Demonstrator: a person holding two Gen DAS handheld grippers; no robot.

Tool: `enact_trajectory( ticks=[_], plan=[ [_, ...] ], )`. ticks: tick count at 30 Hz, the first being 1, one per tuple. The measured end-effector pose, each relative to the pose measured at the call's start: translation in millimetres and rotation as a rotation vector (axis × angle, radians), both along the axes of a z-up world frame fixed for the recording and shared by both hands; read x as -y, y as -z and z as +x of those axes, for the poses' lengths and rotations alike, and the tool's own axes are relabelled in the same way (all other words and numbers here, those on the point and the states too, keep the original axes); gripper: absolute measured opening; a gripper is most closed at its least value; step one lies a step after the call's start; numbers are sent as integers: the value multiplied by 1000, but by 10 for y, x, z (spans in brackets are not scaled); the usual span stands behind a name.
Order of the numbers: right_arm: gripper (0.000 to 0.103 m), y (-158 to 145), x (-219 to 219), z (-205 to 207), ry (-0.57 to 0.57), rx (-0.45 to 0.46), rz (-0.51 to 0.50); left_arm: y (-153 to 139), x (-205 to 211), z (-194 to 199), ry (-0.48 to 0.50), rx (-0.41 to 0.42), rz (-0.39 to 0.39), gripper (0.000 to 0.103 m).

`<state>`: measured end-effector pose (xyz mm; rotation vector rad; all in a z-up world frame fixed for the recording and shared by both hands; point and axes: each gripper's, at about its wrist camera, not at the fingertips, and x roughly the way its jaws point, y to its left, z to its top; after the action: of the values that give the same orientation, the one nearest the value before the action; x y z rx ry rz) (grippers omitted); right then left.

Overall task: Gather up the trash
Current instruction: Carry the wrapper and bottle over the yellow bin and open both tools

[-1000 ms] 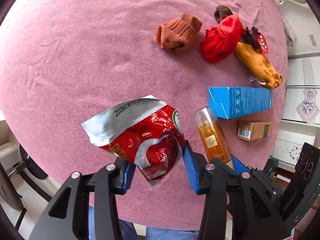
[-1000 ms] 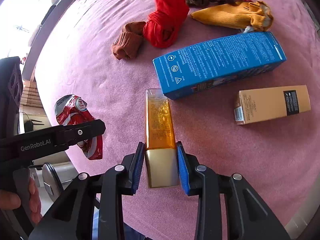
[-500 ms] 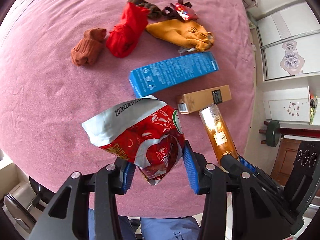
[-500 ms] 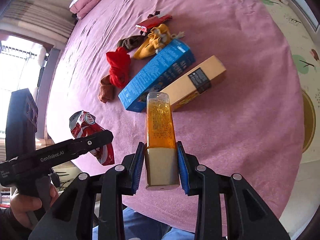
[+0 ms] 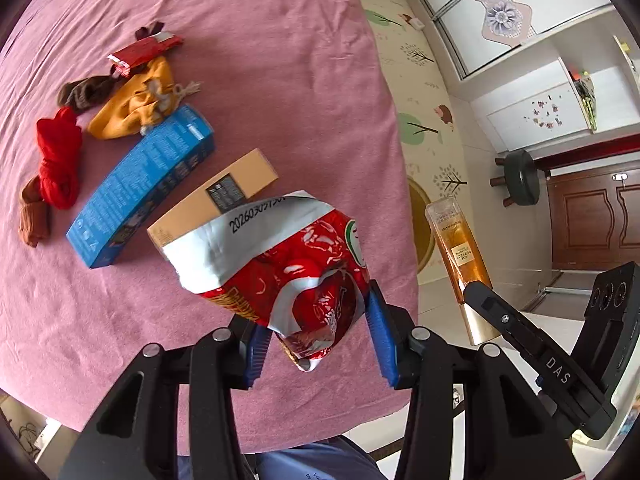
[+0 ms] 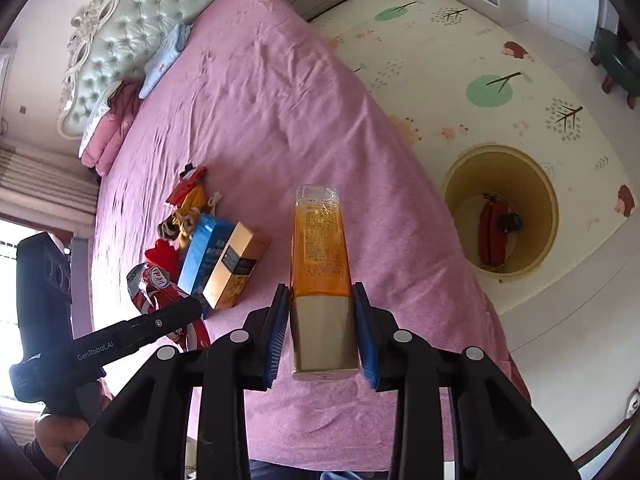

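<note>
My left gripper (image 5: pixel 316 336) is shut on a crumpled red and silver snack bag (image 5: pixel 280 264), held above the pink bed near its edge. My right gripper (image 6: pixel 322 332) is shut on the gold cap of an amber bottle (image 6: pixel 320 248). That bottle (image 5: pixel 456 248) also shows at the right in the left wrist view, and the snack bag (image 6: pixel 154 288) at the left in the right wrist view. A yellow bin (image 6: pixel 500 208) stands on the floor beside the bed, with a red item inside. A blue box (image 5: pixel 140 188), a tan box (image 5: pixel 216 200) and a red wrapper (image 5: pixel 140 52) lie on the bed.
Socks in red (image 5: pixel 58 164), brown (image 5: pixel 34 216) and yellow (image 5: pixel 132 108) lie by the boxes. The bed (image 6: pixel 260 100) has a tufted headboard (image 6: pixel 132 20) and pillows. A patterned play mat (image 6: pixel 460 60) covers the floor; a dark stool (image 5: pixel 520 178) stands near a wooden door.
Both grippers swung with their loads from over the bed's middle toward its edge, rolling as they went. The floor and the yellow bin have come into view. Grips unchanged.
</note>
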<state>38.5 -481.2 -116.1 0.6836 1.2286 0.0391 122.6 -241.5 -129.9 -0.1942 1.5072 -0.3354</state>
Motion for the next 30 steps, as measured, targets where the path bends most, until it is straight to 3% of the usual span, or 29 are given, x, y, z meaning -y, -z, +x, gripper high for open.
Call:
enact_trajectory(
  ticks=[9,21,22,23,24,25,26,30],
  plan=[
    [31,16,945,-263,208,17,-29,5,1108,175,172,31,-4,44],
    [31,239,1642,-205,334,12,-57,293,2284,276,358,9,-32,44],
    [31,254,1684,-182,331,9,-51,308,2357,286,382,3,-50,46],
    [42,258,1731,-174,344,7,-55,318,2430,295,406,2,-57,52],
    [65,252,1787,-180,367,10,-49,331,2490,301,427,1,-53,61],
    [69,236,1841,-190,390,21,-43,340,2529,314,440,1,-49,83],
    [67,201,1887,-202,409,35,-51,338,2545,330,442,14,-40,88],
    [63,118,1966,-190,406,42,-90,330,2523,397,445,38,-15,88]
  ],
)
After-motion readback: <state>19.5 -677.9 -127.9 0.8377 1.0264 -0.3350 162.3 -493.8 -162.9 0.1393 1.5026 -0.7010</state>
